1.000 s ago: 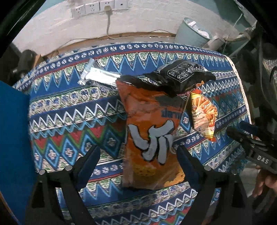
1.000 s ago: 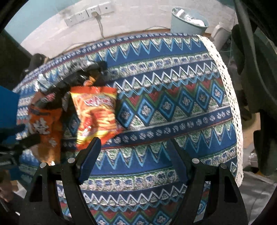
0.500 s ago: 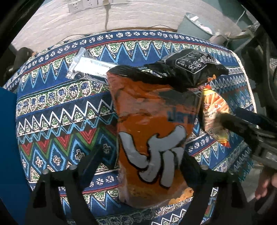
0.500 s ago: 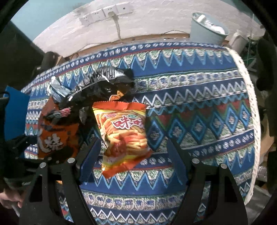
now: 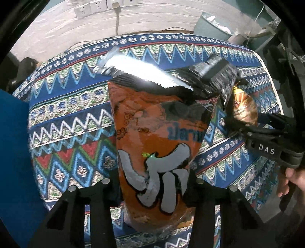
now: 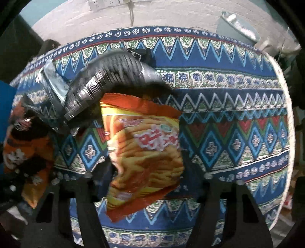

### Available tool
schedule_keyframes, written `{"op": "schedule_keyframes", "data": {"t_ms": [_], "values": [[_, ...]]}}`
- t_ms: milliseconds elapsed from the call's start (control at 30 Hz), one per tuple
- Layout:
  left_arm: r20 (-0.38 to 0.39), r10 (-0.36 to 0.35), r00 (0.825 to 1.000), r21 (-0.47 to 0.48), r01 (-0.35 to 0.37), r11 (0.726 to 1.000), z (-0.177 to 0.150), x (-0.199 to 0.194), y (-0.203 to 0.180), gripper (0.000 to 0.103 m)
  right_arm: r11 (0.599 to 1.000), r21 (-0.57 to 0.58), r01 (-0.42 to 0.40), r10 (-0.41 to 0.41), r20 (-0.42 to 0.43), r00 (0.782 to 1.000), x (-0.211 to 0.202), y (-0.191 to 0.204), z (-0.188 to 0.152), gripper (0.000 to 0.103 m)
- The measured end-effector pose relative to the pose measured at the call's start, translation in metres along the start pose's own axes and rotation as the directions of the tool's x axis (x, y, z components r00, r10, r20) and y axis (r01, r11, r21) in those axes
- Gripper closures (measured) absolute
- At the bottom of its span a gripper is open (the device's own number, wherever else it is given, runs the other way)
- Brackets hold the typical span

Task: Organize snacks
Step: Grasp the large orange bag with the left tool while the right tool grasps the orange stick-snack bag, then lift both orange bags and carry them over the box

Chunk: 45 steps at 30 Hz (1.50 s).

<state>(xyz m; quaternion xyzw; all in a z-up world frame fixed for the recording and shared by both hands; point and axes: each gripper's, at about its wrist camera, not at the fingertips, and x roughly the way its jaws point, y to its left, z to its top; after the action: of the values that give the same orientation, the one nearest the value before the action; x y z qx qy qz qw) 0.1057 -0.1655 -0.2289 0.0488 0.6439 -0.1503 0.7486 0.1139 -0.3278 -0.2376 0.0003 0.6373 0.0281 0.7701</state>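
An orange snack bag [image 5: 152, 145] with large white characters lies lengthwise on the patterned tablecloth [image 5: 72, 133]. My left gripper [image 5: 152, 187] points down over the bag's near end. Its jaws are closing and both fingers press the bag's sides. A yellow-orange snack bag [image 6: 146, 152] sits between the closing jaws of my right gripper [image 6: 146, 177], crumpled where the pads touch it. A black bag [image 6: 114, 76] lies across the tops of both bags, with a clear wrapper [image 5: 133, 66] beside it. From the left wrist, the right gripper [image 5: 234, 122] is seen on the yellow bag [image 5: 244, 106].
A blue surface [image 5: 13, 152] borders the table on the left. The table's lace edge [image 6: 286, 133] curves down the right side. A grey-green bin [image 5: 213, 24] and wall sockets [image 5: 95, 7] stand behind the table. A person's hand [image 5: 293, 177] holds the right gripper.
Both grippers came down closer to the table. The right one shifted over the yellow-orange bag. Both pairs of jaws narrowed from wide open onto their bags.
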Motion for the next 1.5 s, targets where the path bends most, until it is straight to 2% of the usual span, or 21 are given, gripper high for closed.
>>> {"op": "schedule_keyframes", "data": {"t_ms": [133,200,500,700,1000,1100,1300,1500], "values": [[0.001,0.029,1.0,0.012,-0.029,1.0,-0.007,-0.008,0.012,0.058,1.0,0.005,-0.008,0.008,-0.013,1.0,-0.006,0.0,-0.011,0.05],[0.005,0.045,0.999,0.014,-0.046,0.999,-0.011,-0.012,0.016,0.058,1.0,0.002,0.014,-0.014,-0.018,1.0,-0.014,-0.001,-0.02,0.054],[0.047,0.092,0.995,0.047,-0.094,0.994,-0.046,-0.049,0.046,0.058,0.997,-0.052,0.057,-0.056,0.03,0.998,-0.062,0.012,-0.054,0.056],[0.096,0.126,0.987,0.086,-0.134,0.987,-0.057,-0.08,0.046,0.058,0.992,-0.109,0.068,-0.061,0.069,0.996,-0.086,0.034,-0.062,0.056],[0.158,0.143,0.977,0.076,-0.157,0.985,-0.073,-0.12,0.042,0.058,0.981,-0.18,0.067,-0.037,0.162,0.986,-0.12,0.067,-0.048,0.056],[0.192,0.157,0.969,0.074,-0.174,0.982,-0.073,-0.131,0.038,0.058,0.979,-0.198,0.057,-0.019,0.189,0.982,-0.132,0.075,-0.044,0.056],[0.26,0.218,0.941,0.077,-0.246,0.966,-0.078,-0.157,0.045,0.058,0.971,-0.236,0.026,0.03,0.23,0.973,-0.15,0.098,-0.035,0.056],[0.295,0.217,0.931,0.051,-0.242,0.969,-0.081,-0.179,0.058,0.058,0.962,-0.274,0.004,0.07,0.261,0.963,-0.164,0.122,-0.03,0.056]]}}
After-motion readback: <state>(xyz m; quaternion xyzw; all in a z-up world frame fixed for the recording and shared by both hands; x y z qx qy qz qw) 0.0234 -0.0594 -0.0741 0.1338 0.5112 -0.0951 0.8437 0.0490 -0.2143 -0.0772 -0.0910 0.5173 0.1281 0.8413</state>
